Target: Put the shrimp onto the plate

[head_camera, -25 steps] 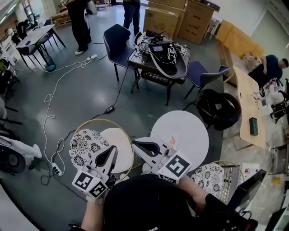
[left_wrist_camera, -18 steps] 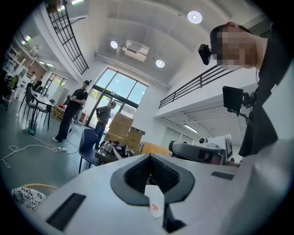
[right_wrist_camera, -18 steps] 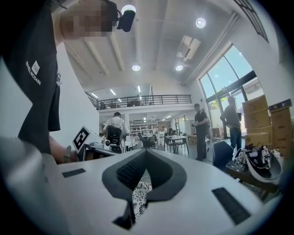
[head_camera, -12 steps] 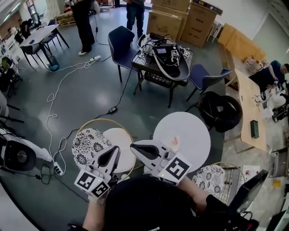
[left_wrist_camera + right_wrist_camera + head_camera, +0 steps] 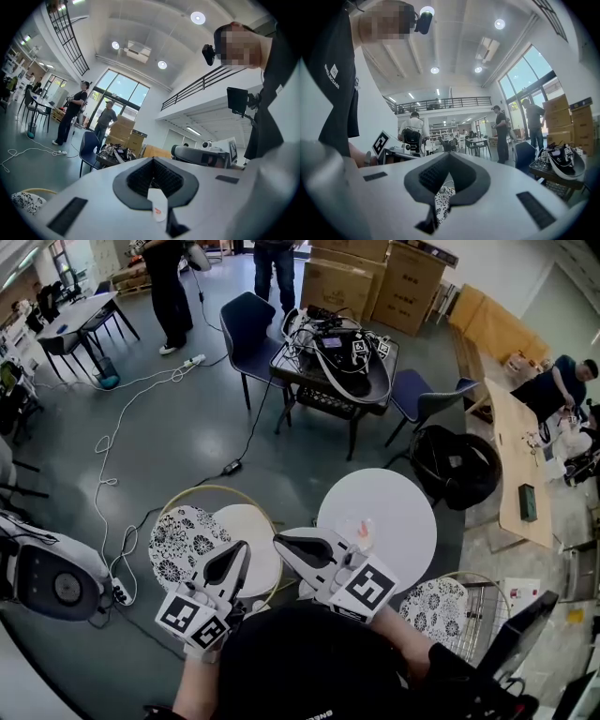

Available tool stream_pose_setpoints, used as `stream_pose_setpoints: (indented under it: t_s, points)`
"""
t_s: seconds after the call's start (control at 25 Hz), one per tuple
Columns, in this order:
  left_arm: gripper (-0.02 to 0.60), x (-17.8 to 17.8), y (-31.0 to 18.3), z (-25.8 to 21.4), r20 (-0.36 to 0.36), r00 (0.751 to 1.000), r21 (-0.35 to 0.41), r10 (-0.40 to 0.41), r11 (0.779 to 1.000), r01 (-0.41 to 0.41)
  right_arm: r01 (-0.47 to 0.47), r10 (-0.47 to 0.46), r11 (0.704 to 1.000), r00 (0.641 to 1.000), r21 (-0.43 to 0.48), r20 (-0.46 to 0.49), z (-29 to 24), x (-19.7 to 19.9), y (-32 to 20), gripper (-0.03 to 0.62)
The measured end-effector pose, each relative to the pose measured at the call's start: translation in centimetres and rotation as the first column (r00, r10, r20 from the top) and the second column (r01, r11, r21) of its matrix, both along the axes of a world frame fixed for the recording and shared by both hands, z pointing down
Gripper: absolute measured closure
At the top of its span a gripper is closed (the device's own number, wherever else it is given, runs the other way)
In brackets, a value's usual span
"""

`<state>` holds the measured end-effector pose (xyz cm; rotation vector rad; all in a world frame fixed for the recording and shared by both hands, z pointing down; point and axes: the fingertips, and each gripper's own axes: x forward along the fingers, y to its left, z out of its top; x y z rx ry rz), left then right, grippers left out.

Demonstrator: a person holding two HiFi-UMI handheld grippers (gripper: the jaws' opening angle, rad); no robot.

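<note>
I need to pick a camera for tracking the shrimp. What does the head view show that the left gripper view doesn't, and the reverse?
Only the head view: the shrimp lying on the white table. Only the left gripper view: the ceiling lights and the windows. Both: the right gripper, the blue chair and the boxes.

A large open lab or workshop hall. The floor [image 5: 187,427] is grey and polished, with a long cable [image 5: 101,448] and a power strip [image 5: 118,592] lying loose on it. Cardboard boxes [image 5: 375,277] are stacked by the far wall. A table [image 5: 330,360] is heaped with wired gear, with chairs [image 5: 246,322] at its edges. People work at a desk [image 5: 514,460]. The ceiling is high, with round lights [image 5: 435,70], tall windows [image 5: 119,91] and a railed mezzanine [image 5: 440,103].
</note>
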<state>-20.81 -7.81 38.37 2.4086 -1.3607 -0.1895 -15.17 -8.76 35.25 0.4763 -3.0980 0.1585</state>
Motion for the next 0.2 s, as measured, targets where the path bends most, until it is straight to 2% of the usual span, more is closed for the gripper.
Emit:
stream_pose_setpoints:
  t_s: [0.2]
  points:
    - [0.577, 0.05, -0.4, 0.08, 0.0, 1.0, -0.003, 0.0, 1.0, 0.0, -0.004, 0.004, 1.0, 1.0, -0.004, -0.006, 0.21, 0.13, -0.43, 0.579]
